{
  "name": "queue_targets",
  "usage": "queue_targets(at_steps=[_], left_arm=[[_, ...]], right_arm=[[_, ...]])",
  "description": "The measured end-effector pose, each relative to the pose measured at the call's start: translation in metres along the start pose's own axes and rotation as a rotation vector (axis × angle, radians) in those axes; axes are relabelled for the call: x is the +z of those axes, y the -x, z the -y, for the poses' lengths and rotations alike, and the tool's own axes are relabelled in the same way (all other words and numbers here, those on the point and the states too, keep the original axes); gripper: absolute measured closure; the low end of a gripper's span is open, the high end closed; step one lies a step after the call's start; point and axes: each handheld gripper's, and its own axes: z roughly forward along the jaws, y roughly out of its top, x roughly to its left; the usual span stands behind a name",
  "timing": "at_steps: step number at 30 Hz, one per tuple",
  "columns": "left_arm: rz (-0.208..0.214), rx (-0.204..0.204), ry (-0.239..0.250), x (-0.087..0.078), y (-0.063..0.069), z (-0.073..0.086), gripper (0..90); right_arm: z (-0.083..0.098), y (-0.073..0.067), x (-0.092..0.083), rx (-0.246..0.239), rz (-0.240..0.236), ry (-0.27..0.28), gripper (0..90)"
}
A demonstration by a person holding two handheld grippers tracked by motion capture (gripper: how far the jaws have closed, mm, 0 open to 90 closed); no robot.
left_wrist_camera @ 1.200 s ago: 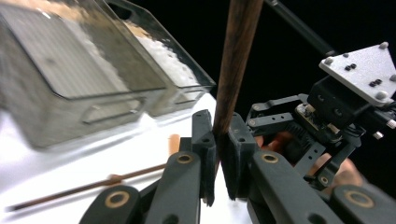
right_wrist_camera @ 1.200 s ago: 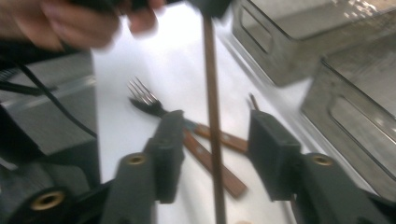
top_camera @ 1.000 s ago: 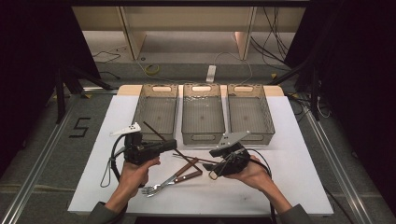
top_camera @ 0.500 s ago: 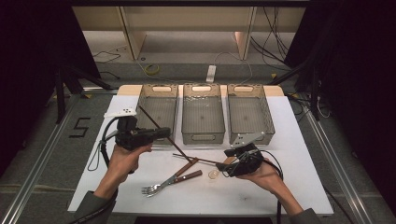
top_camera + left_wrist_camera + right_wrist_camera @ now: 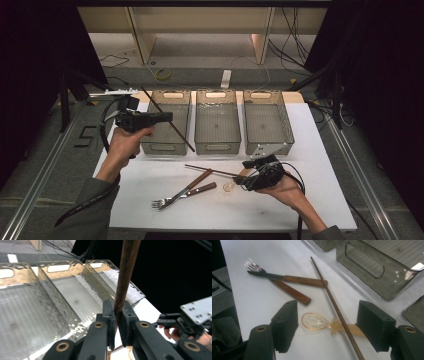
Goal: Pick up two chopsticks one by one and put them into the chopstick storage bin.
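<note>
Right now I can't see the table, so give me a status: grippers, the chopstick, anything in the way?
Left gripper shut on chopstick, held over left bin. Right gripper open, jaws just widened, straddling clear spoon and second chopstick. Nothing in the way.

Chopstick [image 5: 126,272]: dark matt wood. Bins [image 5: 217,125]: glossy smoked clear plastic. Fork [image 5: 274,280]: shiny metal, wood handle. Spoon [image 5: 317,322]: translucent amber plastic. Bench [image 5: 320,150]: matt white.
</note>
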Motion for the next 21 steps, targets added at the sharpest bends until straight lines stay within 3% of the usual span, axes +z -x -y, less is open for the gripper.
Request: queue_targets(at_steps=[5, 12, 21], left_arm=[[-0.041, -0.025, -0.011, 0.002, -0.014, -0.012, 84.0], [-0.109, -0.025, -0.03, 0.006, -0.026, -0.027, 84.0], [-0.183, -0.065, -0.046, 0.014, -0.048, -0.038, 83.8]], right_arm=[[0.001, -0.001, 0.001, -0.004, -0.006, -0.003, 33.0], [0.002, -0.001, 0.0, 0.0, -0.006, 0.001, 32.9], [0.002, -0.003, 0.001, -0.003, -0.001, 0.006, 31.9]])
